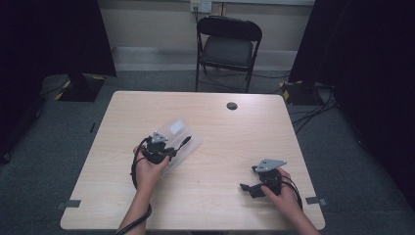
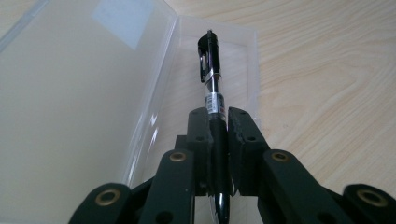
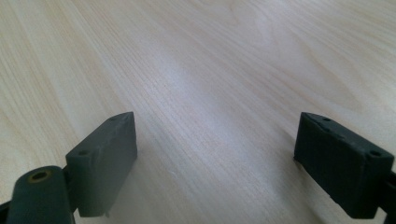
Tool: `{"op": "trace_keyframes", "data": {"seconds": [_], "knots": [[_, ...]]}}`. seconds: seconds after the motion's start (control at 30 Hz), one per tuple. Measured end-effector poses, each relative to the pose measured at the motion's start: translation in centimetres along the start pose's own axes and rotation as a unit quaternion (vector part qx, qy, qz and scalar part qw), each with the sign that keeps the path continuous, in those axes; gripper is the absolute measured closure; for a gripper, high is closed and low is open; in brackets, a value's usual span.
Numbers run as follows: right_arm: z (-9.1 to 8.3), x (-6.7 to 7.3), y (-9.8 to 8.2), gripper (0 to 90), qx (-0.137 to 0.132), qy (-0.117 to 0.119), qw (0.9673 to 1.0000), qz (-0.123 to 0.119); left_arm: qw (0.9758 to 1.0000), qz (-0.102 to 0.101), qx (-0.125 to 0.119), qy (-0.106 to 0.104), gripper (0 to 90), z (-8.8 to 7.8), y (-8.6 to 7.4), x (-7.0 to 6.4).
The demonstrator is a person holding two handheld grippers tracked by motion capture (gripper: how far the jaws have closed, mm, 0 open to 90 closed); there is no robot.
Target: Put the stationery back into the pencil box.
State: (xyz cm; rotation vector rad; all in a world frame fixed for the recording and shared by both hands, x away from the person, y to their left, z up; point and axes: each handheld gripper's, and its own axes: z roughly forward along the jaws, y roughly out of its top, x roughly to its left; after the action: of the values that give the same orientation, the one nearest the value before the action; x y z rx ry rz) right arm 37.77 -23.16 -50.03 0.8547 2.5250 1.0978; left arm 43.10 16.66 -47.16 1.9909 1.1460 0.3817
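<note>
Here your left tongs (image 2: 218, 122) clamp the pen (image 2: 212, 79) lengthwise to fit the open case (image 2: 84, 93); right tongs (image 3: 215, 158) rest apart.

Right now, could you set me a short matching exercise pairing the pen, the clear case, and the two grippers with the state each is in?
Things:
1. pen
2. clear plastic case
3. left gripper
4. right gripper

States:
a. lying open on the table
b. jaws wide apart over bare wood
c. clamped between two black jaws
d. jaws closed around a slim barrel

Pairs: 1-c, 2-a, 3-d, 4-b
</note>
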Motion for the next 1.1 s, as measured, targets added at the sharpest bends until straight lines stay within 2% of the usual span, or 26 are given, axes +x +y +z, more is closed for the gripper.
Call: {"op": "trace_keyframes", "data": {"seconds": [0.17, 0.2, 0.23, 0.27, 0.6, 0.7, 0.83, 0.97, 1.0, 1.1], "knots": [[0.0, 0.0, 0.0, 12.5, 0.0, 0.0, 1.0, 0.0, 1.0, -0.001, 0.005, 0.0, 80.0, 0.4, -0.1, 0.1], [0.0, 0.0, 0.0, 12.5, 0.0, 0.0, 1.0, 0.0, 1.0, 0.0, 0.005, 0.005, 80.0, 0.5, -0.1, 0.0], [0.0, 0.0, 0.0, 12.4, 0.0, 0.0, 1.0, 0.0, 1.0, 0.006, 0.006, 0.0, 80.0, 0.5, -0.1, 0.2], [0.0, 0.0, 0.0, 12.4, 0.0, 0.0, 1.0, 0.0, 1.0, -0.003, 0.006, 0.0, 80.0, 0.6, -0.2, 0.1], [0.0, 0.0, 0.0, 12.4, 0.0, 0.0, 1.0, 0.0, 0.9999, -0.006, 0.012, -0.002, 79.8, 0.9, -0.6, 0.2], [0.0, 0.0, 0.0, 12.4, 0.0, 0.0, 1.0, 0.0, 0.9999, -0.004, 0.011, 0.006, 79.8, 1.1, -0.7, 0.0], [0.0, 0.0, 0.0, 12.4, 0.0, 0.0, 1.0, 0.0, 0.9999, -0.008, 0.01, 0.006, 79.5, 1.1, -0.7, 0.0], [0.0, 0.0, 0.0, 12.4, 0.0, 0.0, 1.0, 0.0, 1.0, -0.001, 0.007, 0.005, 74.7, 1.0, -0.7, 0.1], [0.0, 0.0, 0.0, 12.4, 0.0, 0.0, 1.0, 0.0, 0.9999, 0.005, 0.008, 0.012, 74.0, 0.9, -0.7, 0.1], [0.0, 0.0, 0.0, 12.5, 0.0, 0.0, 1.0, 0.001, 0.9999, 0.008, 0.003, 0.005, 72.4, 0.6, -0.7, 0.2]]}}
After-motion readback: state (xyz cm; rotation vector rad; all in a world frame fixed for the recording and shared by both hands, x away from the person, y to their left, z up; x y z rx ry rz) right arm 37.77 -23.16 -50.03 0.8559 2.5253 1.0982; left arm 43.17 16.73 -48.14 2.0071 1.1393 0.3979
